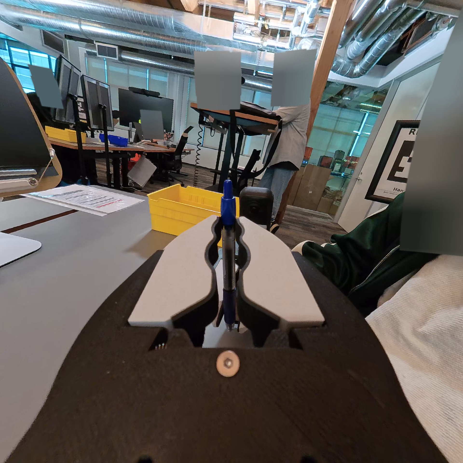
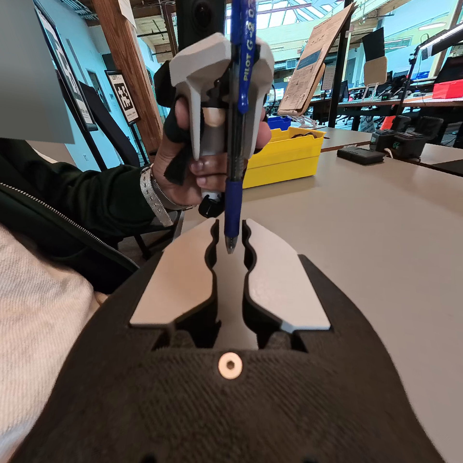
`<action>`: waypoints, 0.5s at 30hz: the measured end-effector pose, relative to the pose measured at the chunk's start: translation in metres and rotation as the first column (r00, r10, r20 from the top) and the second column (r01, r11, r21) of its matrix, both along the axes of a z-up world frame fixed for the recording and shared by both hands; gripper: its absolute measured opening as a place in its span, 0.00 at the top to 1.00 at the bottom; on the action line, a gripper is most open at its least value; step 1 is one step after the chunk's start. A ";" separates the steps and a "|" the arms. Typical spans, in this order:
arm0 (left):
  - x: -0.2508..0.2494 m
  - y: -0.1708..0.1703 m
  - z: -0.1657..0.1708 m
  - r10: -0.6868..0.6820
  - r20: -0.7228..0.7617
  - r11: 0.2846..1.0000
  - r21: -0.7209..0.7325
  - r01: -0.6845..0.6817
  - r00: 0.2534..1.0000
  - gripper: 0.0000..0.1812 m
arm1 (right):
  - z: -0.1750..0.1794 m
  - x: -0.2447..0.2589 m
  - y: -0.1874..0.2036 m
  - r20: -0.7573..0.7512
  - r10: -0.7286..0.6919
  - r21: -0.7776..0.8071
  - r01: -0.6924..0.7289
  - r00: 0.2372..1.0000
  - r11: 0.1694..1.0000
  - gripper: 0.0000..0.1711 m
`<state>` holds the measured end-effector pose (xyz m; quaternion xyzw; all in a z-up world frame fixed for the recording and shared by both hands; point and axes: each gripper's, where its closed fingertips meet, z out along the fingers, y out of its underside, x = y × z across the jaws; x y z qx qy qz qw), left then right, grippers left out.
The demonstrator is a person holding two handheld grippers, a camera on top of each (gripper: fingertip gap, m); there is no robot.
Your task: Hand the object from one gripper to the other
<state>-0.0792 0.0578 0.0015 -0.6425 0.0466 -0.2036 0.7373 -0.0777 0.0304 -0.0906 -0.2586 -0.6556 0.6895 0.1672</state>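
- Pen point(image 1: 228, 253) in the left wrist view: a blue one with a clear dark barrel, lying lengthwise between the two grey fingers of the left gripper point(image 1: 228, 220), which are pressed in on it from both sides.
- Its blue clicker end sticks out past the fingertips, and its tip points back toward the camera, near the black body of the gripper.
- Beyond the fingertips sits a yellow bin point(image 1: 183, 208) on the grey table point(image 1: 75, 263), with a dark camera-like block point(image 1: 255, 203) just beside the pen's far end.
- A sheet in a clear sleeve point(image 1: 82, 198) lies on the table to the left; a dark green sleeve point(image 1: 363, 265) comes in from the right.
- Right wrist view: the right gripper point(image 2: 230, 223) has its fingers spread, with a clear gap on each side of the pen's blue grip, so they do not appear to touch it.
- The pen hangs nearly upright, tip down, its point reaching between the right gripper's fingertips.
- Higher up, the left gripper point(image 2: 235, 55) clamps the pen's barrel, and a hand point(image 2: 185, 162) wearing a metal watch band point(image 2: 155, 193) holds that gripper's handle.
- Behind stands the yellow bin point(image 2: 288, 155) on the table point(image 2: 350, 225), with black boxes point(image 2: 390, 147) farther right.
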 end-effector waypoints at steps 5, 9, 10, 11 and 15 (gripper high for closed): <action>0.003 0.001 -0.002 -0.011 0.001 1.000 -0.004 0.011 1.000 0.95 | 0.008 0.004 -0.001 -0.010 0.030 -0.050 -0.030 1.000 0.998 0.88; 0.006 0.003 -0.004 -0.021 0.004 1.000 -0.009 0.021 1.000 0.95 | 0.009 0.004 0.002 -0.012 0.021 -0.059 -0.022 1.000 0.998 0.90; 0.007 0.003 -0.005 -0.025 0.004 1.000 -0.010 0.025 1.000 0.95 | 0.010 0.004 0.002 -0.011 0.020 -0.063 -0.020 1.000 0.998 0.90; 0.008 0.004 -0.005 -0.030 0.004 0.999 -0.012 0.030 1.000 0.95 | 0.011 0.004 0.003 -0.011 0.018 -0.069 -0.019 1.000 0.997 0.90; 0.010 0.005 -0.008 -0.036 0.000 0.999 -0.020 0.036 0.999 0.95 | 0.015 0.004 0.006 -0.016 0.015 -0.093 -0.016 1.000 0.996 0.90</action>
